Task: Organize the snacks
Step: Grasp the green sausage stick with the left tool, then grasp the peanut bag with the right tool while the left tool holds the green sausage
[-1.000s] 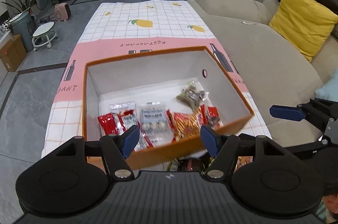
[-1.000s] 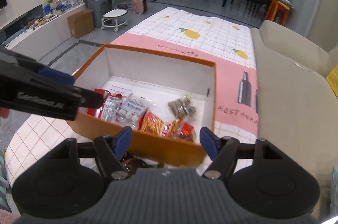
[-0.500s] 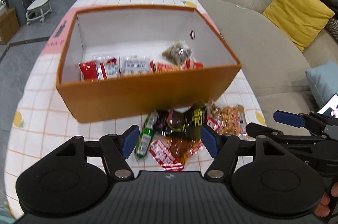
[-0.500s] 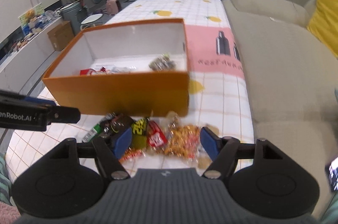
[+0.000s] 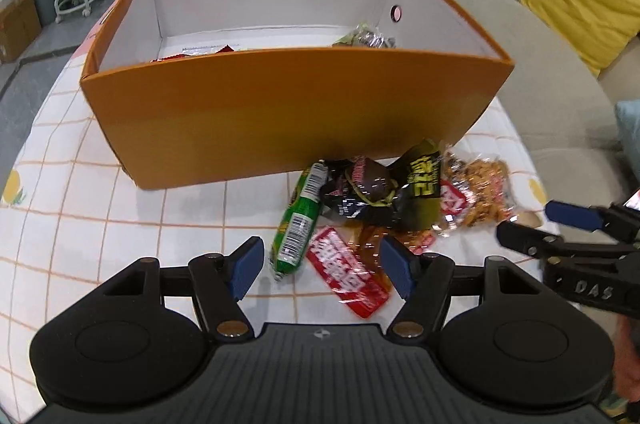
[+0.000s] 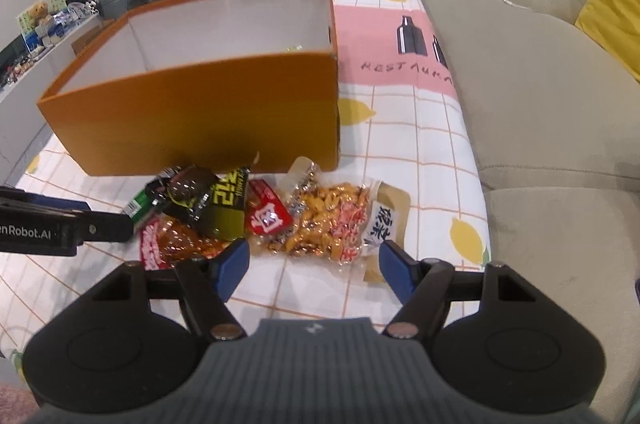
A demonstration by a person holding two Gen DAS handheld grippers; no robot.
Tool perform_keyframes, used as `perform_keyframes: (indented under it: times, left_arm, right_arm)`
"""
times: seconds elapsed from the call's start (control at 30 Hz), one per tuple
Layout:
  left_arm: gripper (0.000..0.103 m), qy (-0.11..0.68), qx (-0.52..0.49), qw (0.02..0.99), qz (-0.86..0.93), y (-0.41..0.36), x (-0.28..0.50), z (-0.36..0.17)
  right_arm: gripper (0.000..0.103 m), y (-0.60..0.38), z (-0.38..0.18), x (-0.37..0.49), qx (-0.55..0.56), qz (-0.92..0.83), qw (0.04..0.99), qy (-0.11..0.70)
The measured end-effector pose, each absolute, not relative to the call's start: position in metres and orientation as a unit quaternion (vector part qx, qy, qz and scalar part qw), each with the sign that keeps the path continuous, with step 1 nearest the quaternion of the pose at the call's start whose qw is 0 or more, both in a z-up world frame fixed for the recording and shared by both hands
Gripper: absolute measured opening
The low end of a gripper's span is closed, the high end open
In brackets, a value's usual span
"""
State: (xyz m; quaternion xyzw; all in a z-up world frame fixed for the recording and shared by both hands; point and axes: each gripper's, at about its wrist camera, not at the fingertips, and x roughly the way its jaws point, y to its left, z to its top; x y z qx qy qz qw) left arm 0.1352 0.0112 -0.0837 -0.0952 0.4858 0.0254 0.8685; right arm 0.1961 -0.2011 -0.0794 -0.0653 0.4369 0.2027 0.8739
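We see soft, even indoor light, glare on the snack wrappers (image 5: 348, 272), slight motion blur, and strong fisheye bending with dark corners.

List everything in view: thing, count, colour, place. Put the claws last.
Box: one, orange outside, white inside, on the tablecloth.
Packets in the box: at least two, greenish and red, mostly hidden by the wall.
Green stick snack: one, at the pile's left.
Red wrapper: one, nearest the left claw.
Dark packets: about two, black and yellow, against the box.
Orange snack bag: one, clear, at the pile's right.
Tablecloth: one, white check, pink band, lemons.
Sofa: one, beige, on the right.
Cushion: one, yellow, on the sofa.
Left claw: open, empty.
Right claw: open, empty.
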Motion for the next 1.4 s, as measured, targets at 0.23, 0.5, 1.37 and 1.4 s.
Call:
perform_keyframes:
  times: [0.23,0.5,1.37,1.4]
  left_arm:
    - [0.077,0.5,-0.074,0.862,0.035,0.014,0.151,-0.098]
    - [0.062,0.512,-0.079,0.855,0.027,0.018,0.163,-0.107]
    - [0.029,0.539,-0.091,0.836,0.042,0.022,0.156,-0.11]
    - [0.029,0.533,-0.09,0.84,0.038,0.022,0.157,-0.11]
  right_arm:
    - [0.069,-0.205,-0.093,0.214,-0.063,0.183,0.872,0.45]
    - [0.068,-0.201,-0.113,0.232,-0.067,0.184,0.854,0.481]
    - [0.045,-0.171,-0.089,0.2,-0.082,0.274,0.847,0.448]
    - [0.049,-0.173,-0.09,0.202,-0.088,0.266,0.851,0.444]
